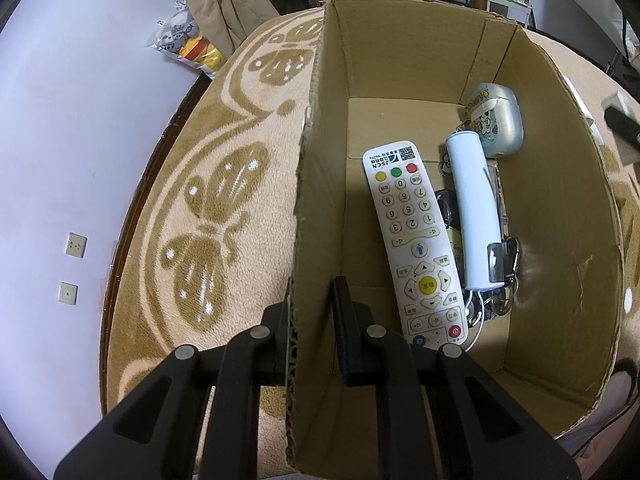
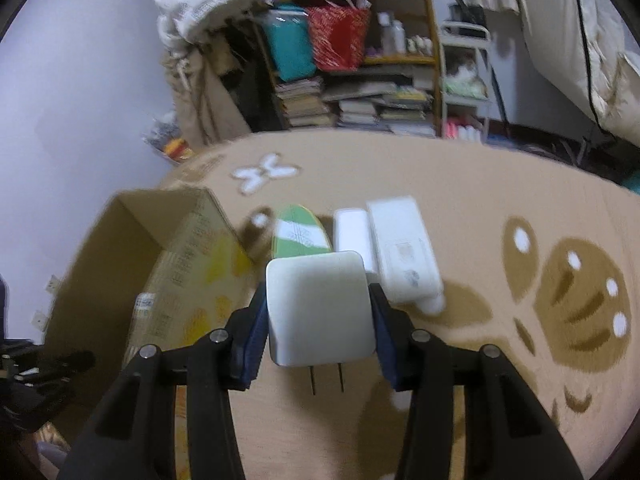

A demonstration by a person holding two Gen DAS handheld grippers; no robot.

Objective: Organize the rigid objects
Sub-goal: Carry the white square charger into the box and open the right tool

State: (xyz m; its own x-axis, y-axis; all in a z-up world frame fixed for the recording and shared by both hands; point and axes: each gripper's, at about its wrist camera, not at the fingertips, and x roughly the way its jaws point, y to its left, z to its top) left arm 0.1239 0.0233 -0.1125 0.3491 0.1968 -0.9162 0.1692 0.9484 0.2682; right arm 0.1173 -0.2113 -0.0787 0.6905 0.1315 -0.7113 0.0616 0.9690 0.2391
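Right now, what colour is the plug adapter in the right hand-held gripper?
White, with two dark prongs: the plug adapter, clearest in the right wrist view.

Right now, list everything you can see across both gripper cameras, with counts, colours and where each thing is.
cardboard box: one, brown, on blanket
remote: one, white, in box
tube-shaped device: one, pale blue, in box, right of remote
small case: one, pale blue-green, box's far corner
keys: one bunch, dark, under tube
charger plug: one, white, gripped
white blocks: two, on blanket
green item: one, green-white, on blanket
left gripper: clamped on box wall
right gripper: holding plug
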